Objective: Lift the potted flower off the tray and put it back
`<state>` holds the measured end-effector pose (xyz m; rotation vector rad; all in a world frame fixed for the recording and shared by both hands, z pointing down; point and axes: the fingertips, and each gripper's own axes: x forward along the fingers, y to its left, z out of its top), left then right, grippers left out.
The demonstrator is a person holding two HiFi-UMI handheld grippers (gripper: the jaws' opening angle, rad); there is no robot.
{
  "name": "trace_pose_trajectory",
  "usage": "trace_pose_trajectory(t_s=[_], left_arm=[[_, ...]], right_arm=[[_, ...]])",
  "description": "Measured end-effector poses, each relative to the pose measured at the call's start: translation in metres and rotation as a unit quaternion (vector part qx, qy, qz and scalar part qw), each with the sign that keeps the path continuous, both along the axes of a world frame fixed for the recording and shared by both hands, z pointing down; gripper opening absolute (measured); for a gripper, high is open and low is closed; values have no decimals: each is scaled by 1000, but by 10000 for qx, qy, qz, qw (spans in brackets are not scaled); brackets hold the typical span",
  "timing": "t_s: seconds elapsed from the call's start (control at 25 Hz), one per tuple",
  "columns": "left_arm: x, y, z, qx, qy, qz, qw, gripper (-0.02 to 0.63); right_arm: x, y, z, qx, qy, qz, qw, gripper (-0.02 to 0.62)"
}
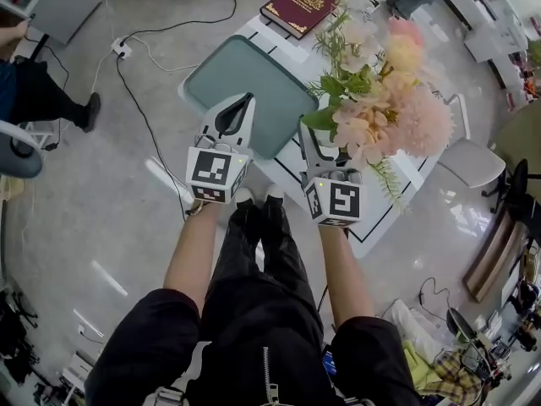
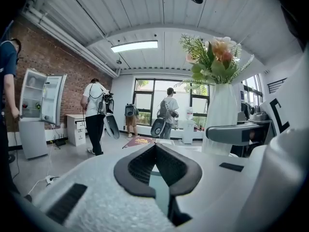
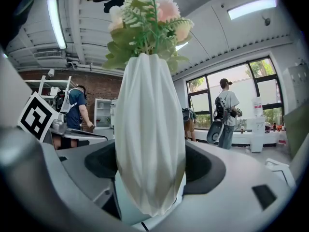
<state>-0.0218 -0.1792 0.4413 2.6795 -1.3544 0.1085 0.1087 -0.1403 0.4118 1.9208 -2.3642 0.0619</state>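
Head view: the left gripper (image 1: pixel 241 108) hangs over the near part of the grey-green tray (image 1: pixel 254 74), its jaws drawn together with nothing in them. The right gripper (image 1: pixel 314 142) is at the tray's near right corner, under the pink and green potted flower (image 1: pixel 380 100), which leans right over the white table (image 1: pixel 397 197). A red book (image 1: pixel 299 5) lies at the far end.

Left gripper view: the jaw tips meet and hold nothing. The flower's white vase (image 2: pixel 221 115) stands up to the right, with one of the right gripper's grey jaws crossing its lower part.

Right gripper view: the jaws press the ribbed vase from both sides low on its body. Its narrow base shows just above the pale tray edge (image 3: pixel 126 210). Whether it touches, I cannot tell.
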Motion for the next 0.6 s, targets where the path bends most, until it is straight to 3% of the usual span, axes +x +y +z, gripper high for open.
trace_pose_trajectory(t_s=[0.6], left_arm=[[15, 3, 4, 90, -205, 129, 9997, 5]], right_arm=[[2, 0, 11, -71, -102, -101, 9999, 373]])
